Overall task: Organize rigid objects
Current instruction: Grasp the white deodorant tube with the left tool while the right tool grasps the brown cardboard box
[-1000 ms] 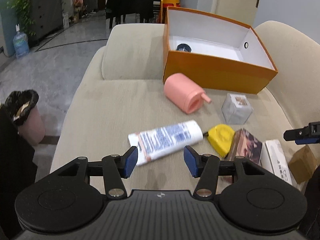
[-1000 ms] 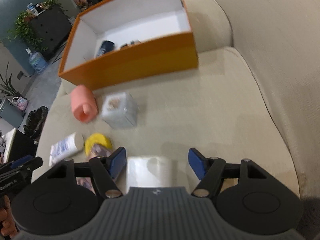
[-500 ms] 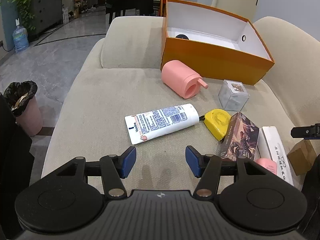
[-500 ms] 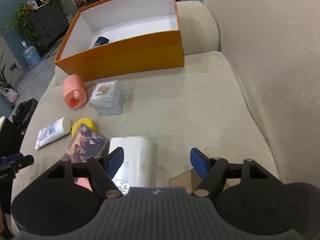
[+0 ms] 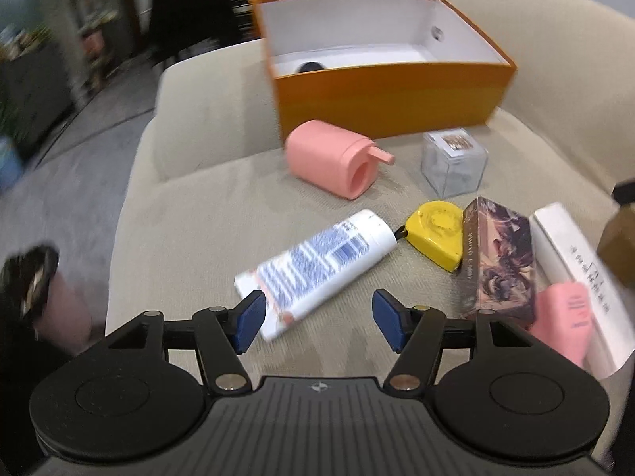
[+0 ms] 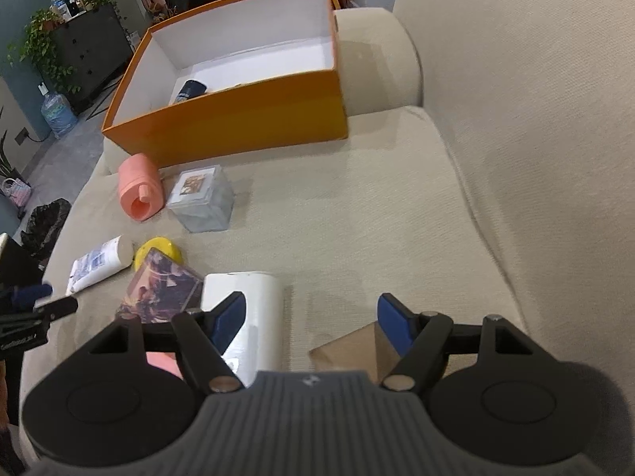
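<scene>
Left gripper (image 5: 318, 319): its jaws stood apart with nothing between them, poised low over the near end of the lotion tube (image 5: 317, 261); the left wrist view was smeared, so exact clearance could not be told.
Lotion tube: it lay slantwise on the sofa seat (image 5: 190, 214), cap end touching or just beside the yellow tape measure (image 5: 436, 234). Risk, as I judged it: a round, smooth tube could roll or squirt out of a pinch made near its flat crimped end.
Pink cylinder (image 5: 333, 162): on its side just in front of the orange box (image 5: 381, 95). It could roll across the cushion if nudged.
Clear cube (image 5: 454, 162): near the box wall, right of the cylinder; slick faces could slip in the pads.
Printed box (image 5: 500, 261): wedged between tape measure and long white box (image 5: 571, 250), touching both; pulling one could drag its neighbours.
Orange box: open, on the seat's far end, a dark can (image 6: 188, 91) inside. Soft cushion beneath it, so a heavy drop on the rim might tip it.
Right gripper (image 6: 311, 319): jaws wide apart, holding nothing, over the white box end and a brown cardboard piece (image 6: 353, 351).
Crowding: the two grippers worked the same cluster, so they could collide.
</scene>
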{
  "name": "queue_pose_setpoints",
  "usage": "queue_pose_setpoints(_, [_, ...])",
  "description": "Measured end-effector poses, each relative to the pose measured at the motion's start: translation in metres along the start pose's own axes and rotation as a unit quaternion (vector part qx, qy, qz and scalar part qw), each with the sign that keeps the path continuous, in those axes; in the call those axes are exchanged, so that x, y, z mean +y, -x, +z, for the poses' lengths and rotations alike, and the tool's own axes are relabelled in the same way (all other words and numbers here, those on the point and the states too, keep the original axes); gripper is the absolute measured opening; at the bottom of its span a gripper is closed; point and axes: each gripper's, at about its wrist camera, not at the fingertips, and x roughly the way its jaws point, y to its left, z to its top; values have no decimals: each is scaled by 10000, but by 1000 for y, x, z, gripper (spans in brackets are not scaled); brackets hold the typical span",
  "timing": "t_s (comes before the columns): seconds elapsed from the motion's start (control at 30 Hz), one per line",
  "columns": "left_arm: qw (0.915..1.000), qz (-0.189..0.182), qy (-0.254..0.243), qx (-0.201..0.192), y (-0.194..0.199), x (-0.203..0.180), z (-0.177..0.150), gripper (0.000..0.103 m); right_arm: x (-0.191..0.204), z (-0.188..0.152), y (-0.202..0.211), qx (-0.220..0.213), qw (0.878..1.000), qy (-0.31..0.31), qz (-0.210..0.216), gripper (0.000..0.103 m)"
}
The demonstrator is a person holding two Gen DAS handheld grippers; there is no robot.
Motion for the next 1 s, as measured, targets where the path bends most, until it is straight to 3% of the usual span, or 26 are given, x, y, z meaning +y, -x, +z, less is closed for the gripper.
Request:
queue_pose_setpoints(0.13, [9988,-259,-404,3,-14,3,15,73,-11,3,8,-13,9998,42,-184,81])
queue_pose_setpoints(0.23, [9954,-448,-846,29,-23,0,23,74,-17,4,10,103,9990,183,-386,81])
queue_pose_setpoints(0.4, [9880,-661,-1384,169,-38,-1,32,75,-24,5,-1,703,9934,452,-781,81])
queue_pose_setpoints(0.53, [9824,-952,-1584,283,-47,4,35,79,-21,5,-12,1030,9897,670,-738,81])
queue_pose_setpoints(0.7, [9669,-1077,-2254,524,-60,2,34,80,-10,4,-23,1326,9836,1075,-578,86])
queue_pose_setpoints(0.83, [9623,-1375,-2258,633,-67,7,42,81,-5,5,-28,1529,9775,1342,-566,87])
queue_pose_setpoints(1.0, [9498,-1760,-2478,738,-74,5,48,78,-3,3,-40,1846,9657,1734,-577,86])
